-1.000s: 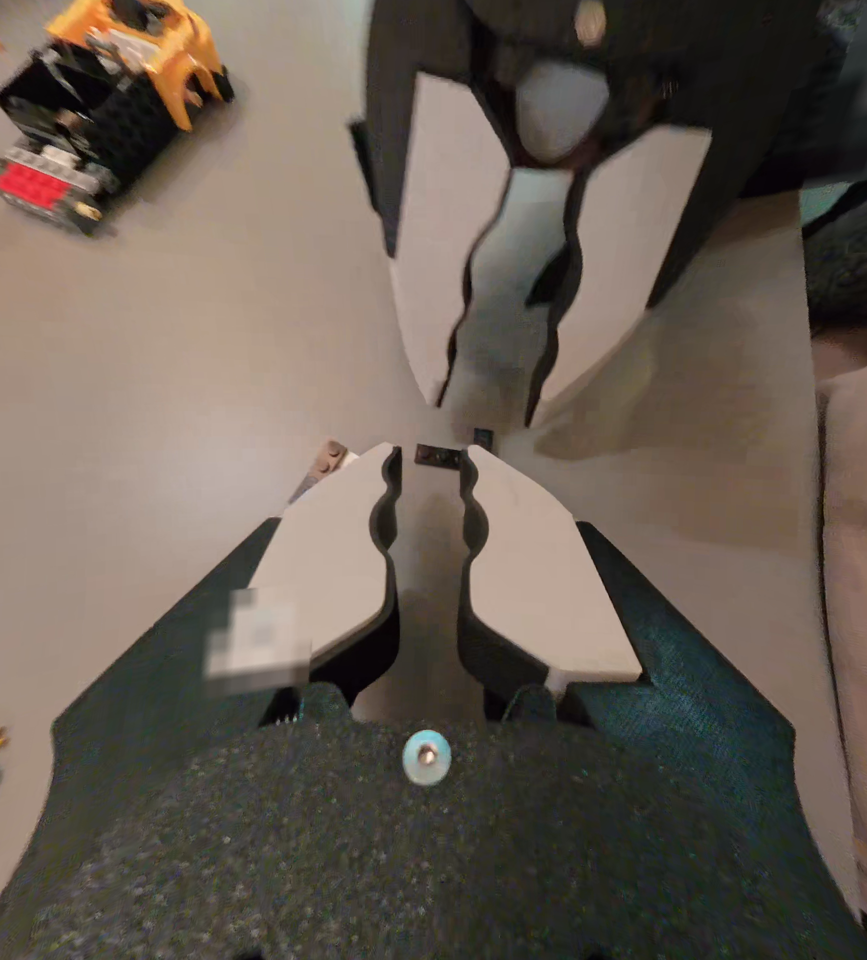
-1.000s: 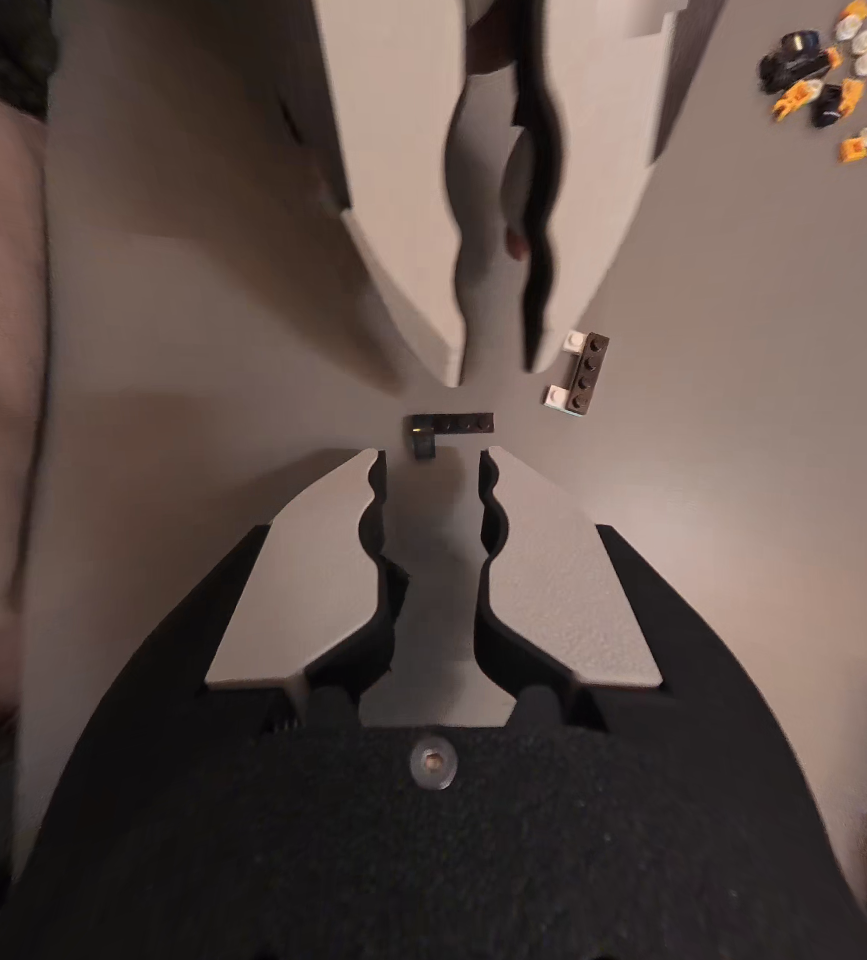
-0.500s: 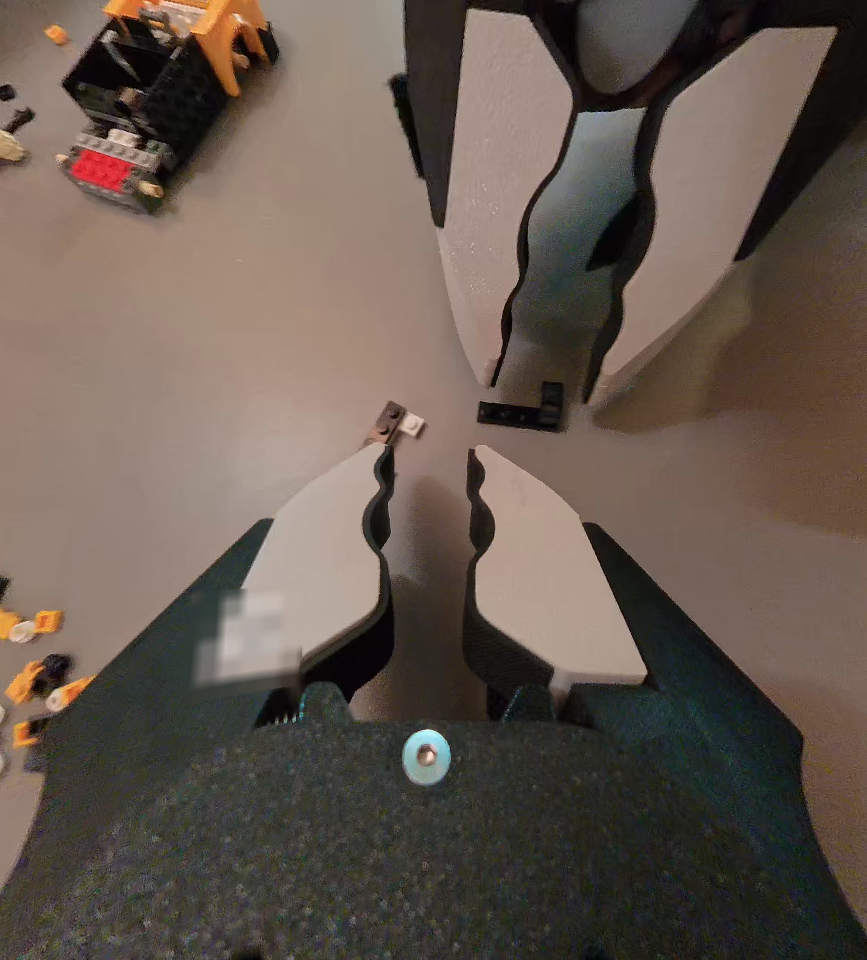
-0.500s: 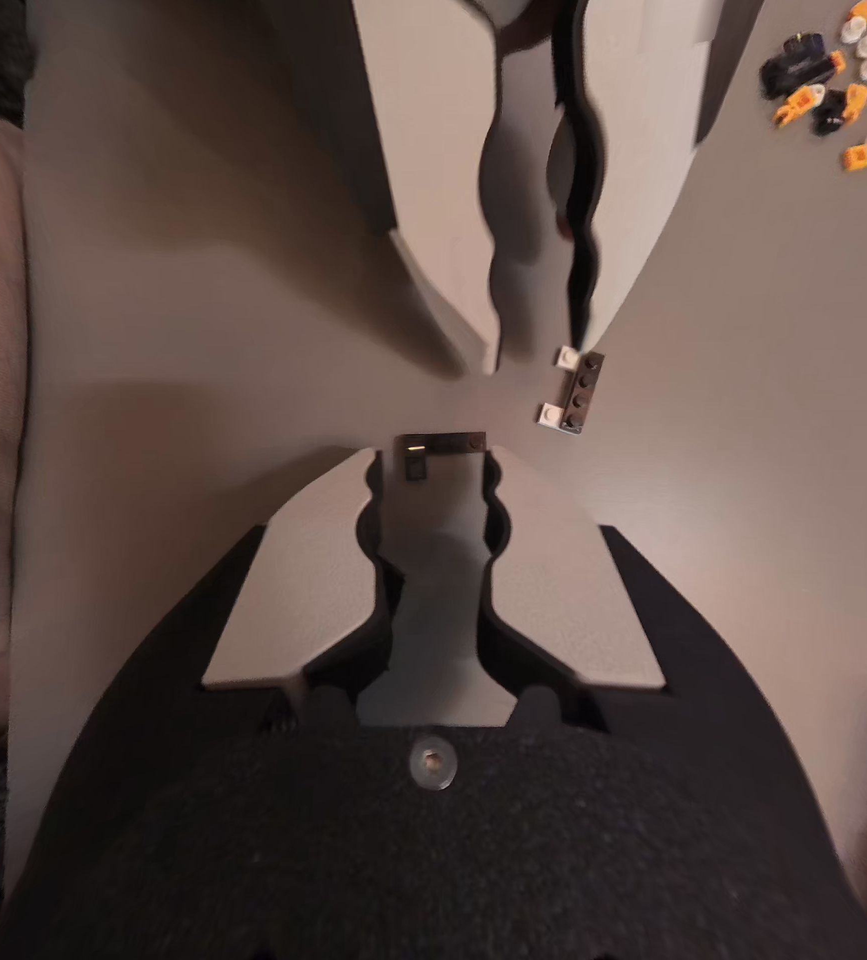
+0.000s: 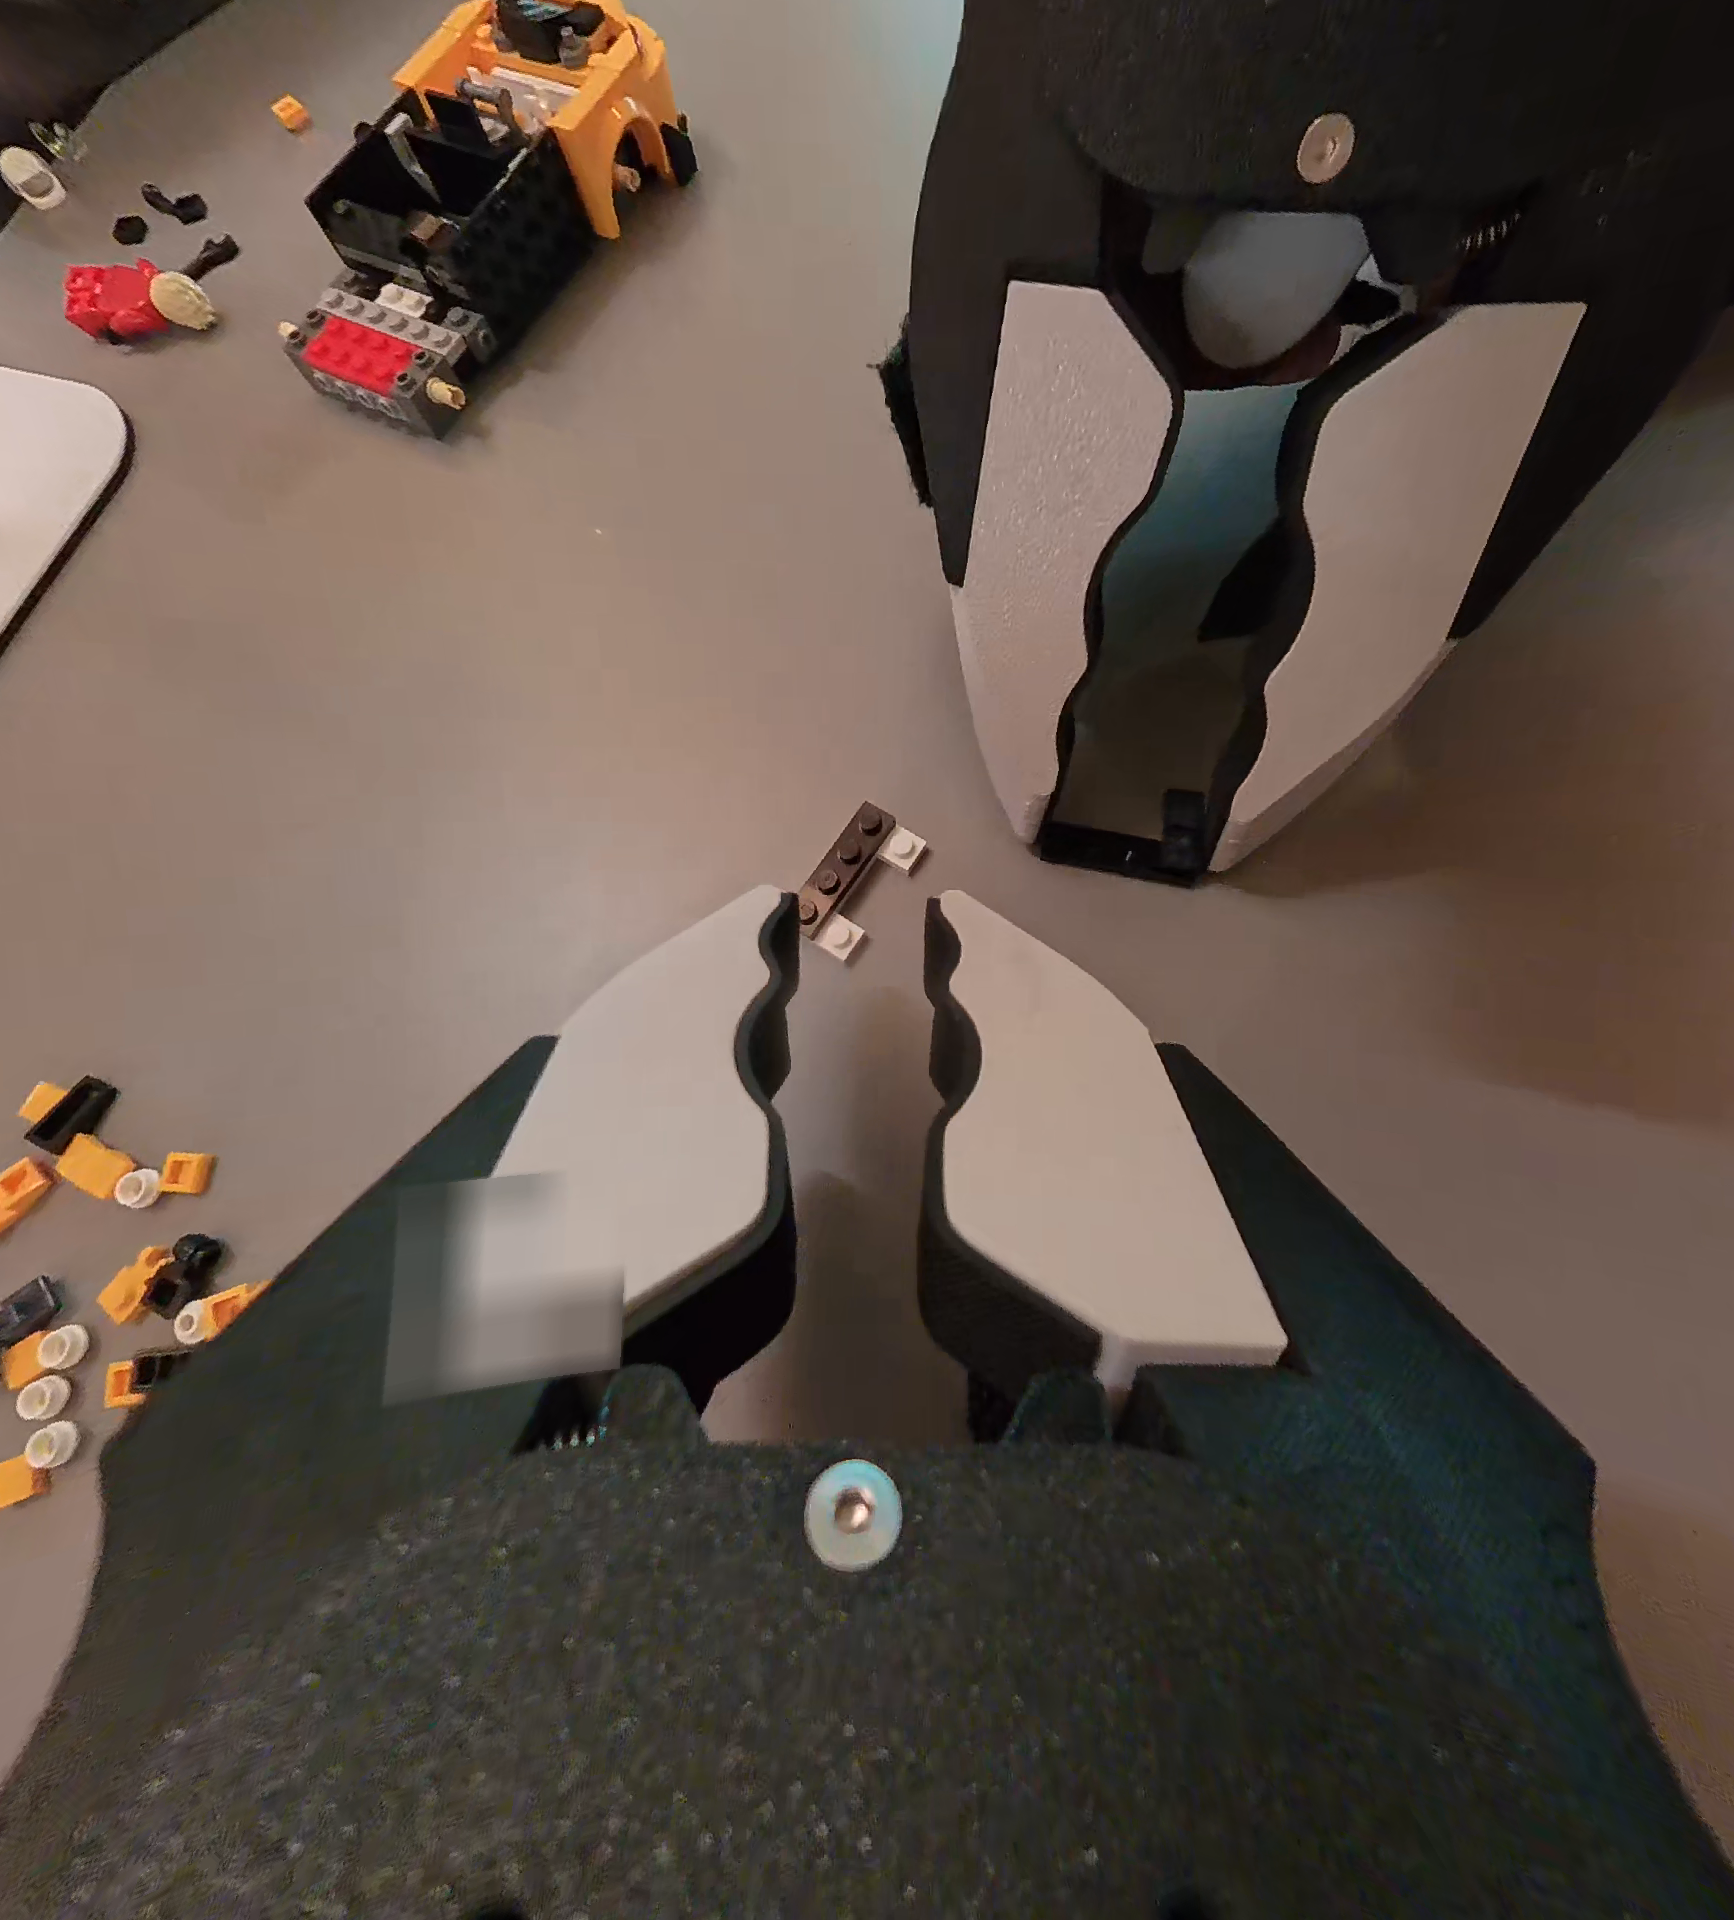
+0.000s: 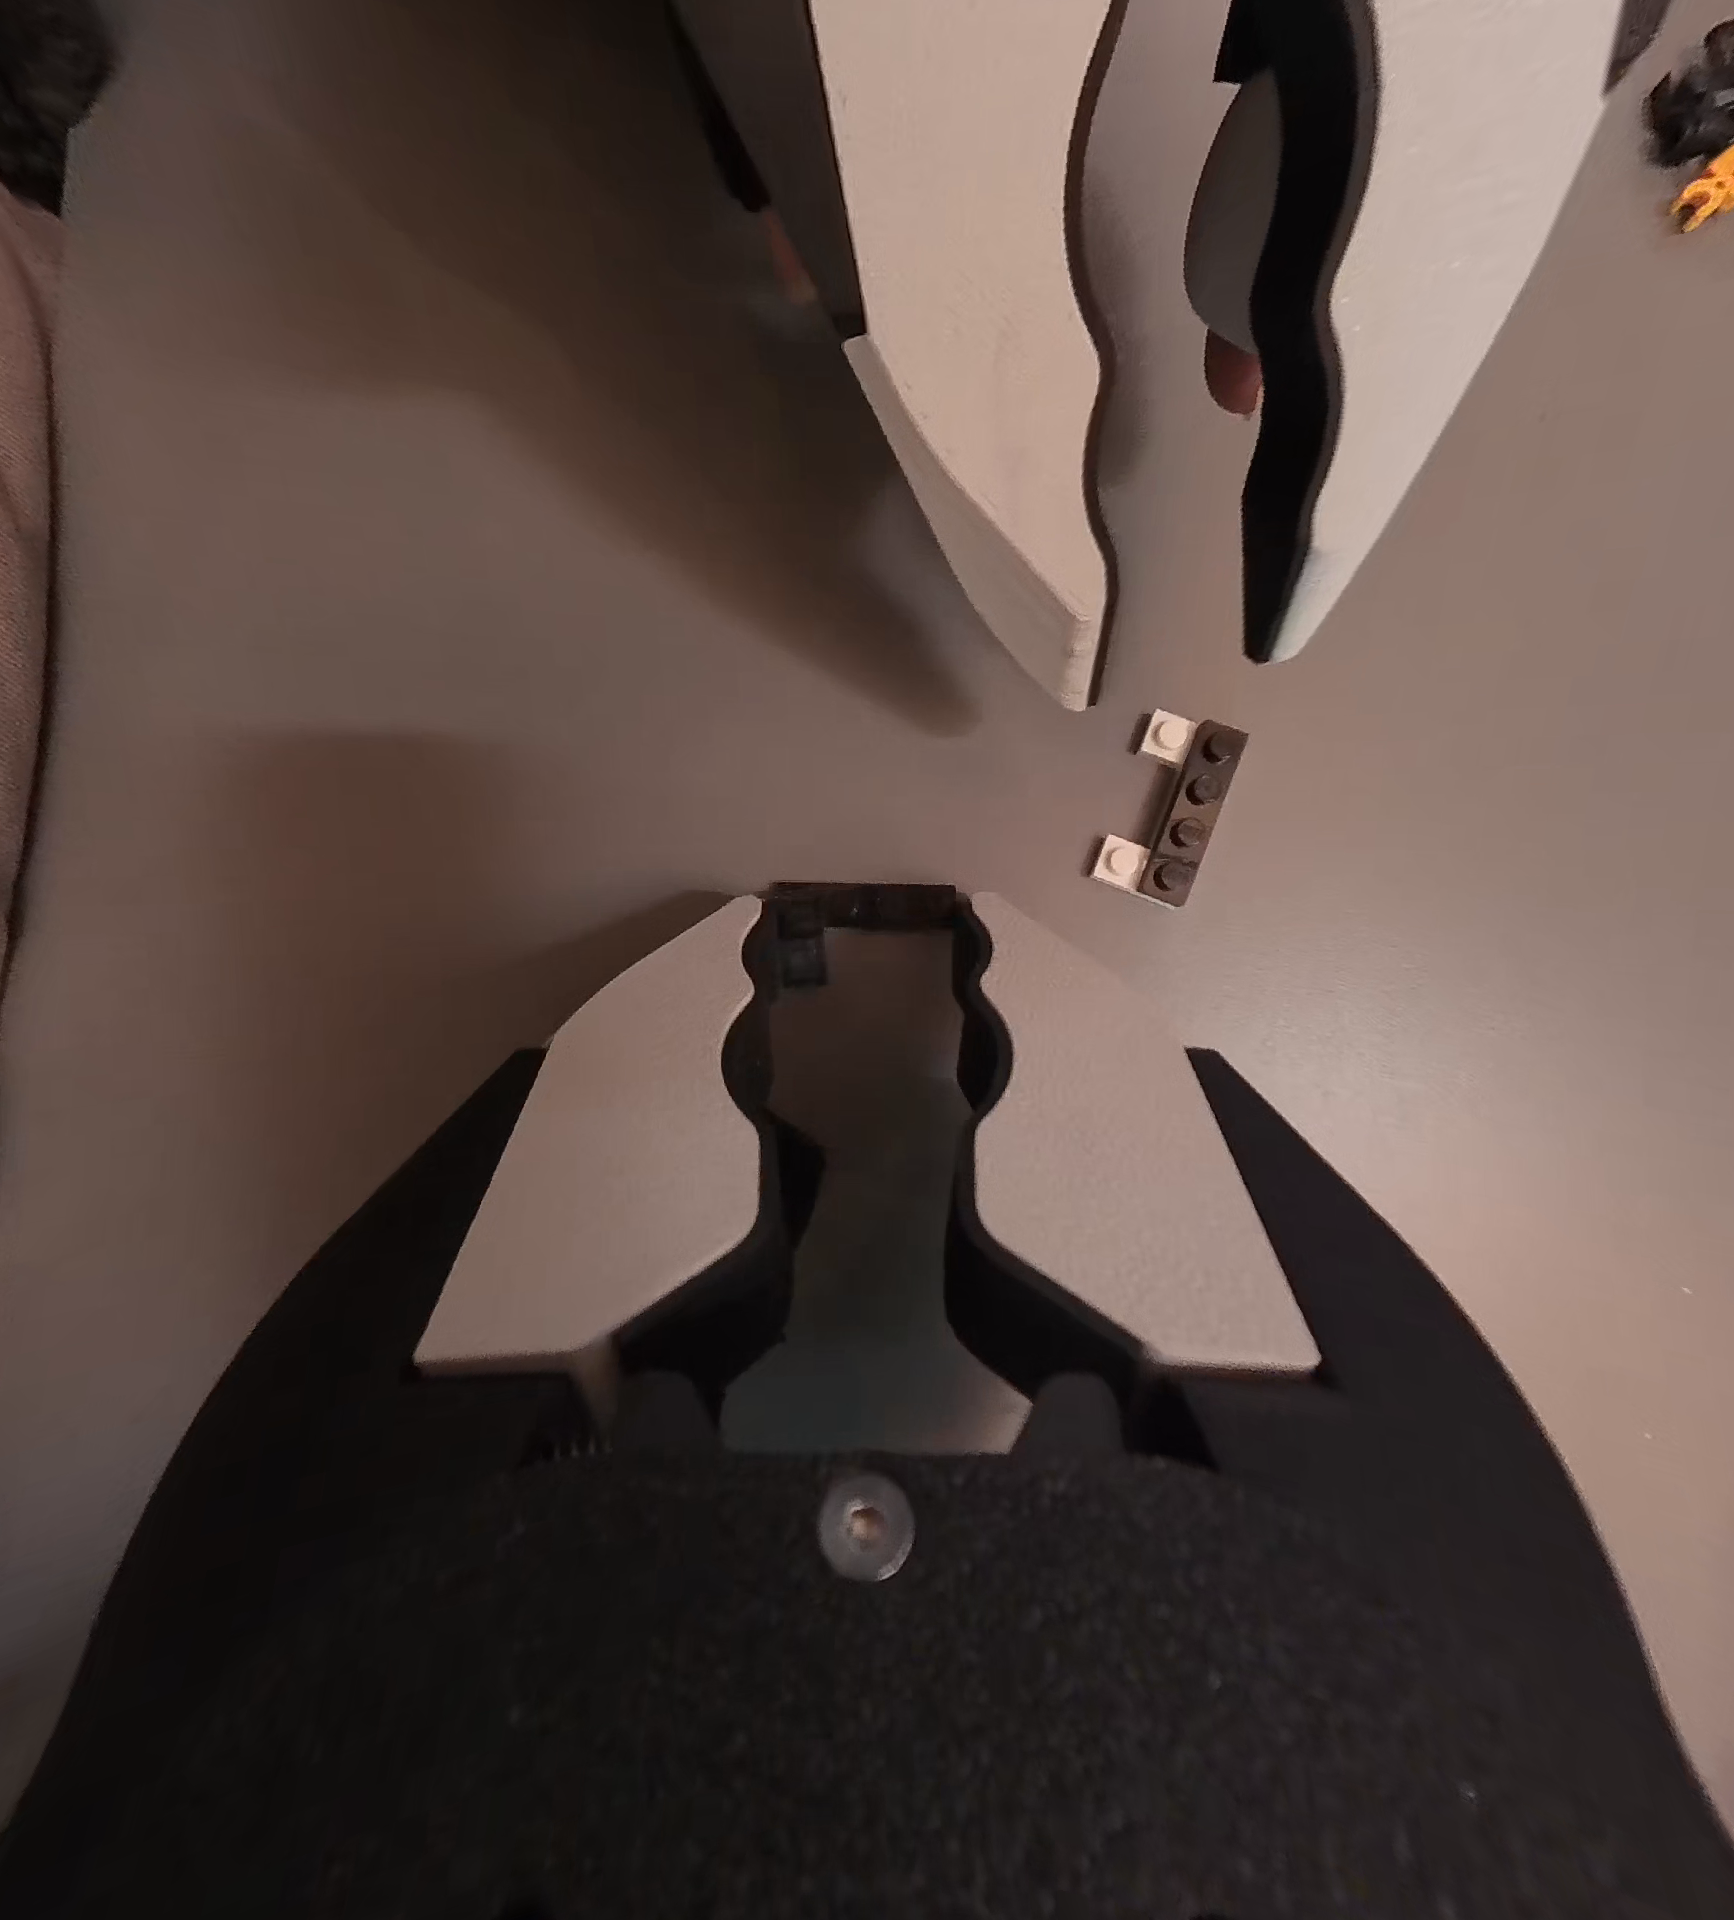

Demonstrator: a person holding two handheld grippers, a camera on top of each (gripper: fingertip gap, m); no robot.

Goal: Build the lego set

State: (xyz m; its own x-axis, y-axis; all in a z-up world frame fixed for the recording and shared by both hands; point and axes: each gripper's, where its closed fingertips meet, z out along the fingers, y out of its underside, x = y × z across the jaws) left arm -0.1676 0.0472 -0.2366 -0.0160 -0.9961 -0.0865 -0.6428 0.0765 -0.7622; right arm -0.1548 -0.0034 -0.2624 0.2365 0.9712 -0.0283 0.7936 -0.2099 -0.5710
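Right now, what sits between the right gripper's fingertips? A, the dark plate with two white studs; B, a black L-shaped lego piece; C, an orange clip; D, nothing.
B: the black L-shaped lego piece spans the gap at the right gripper tips, while the dark plate with white studs lies apart on the table.

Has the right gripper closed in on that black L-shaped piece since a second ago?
Yes. In the right wrist view the black piece, earlier lying clear ahead of the right gripper, now sits between its fingertips.
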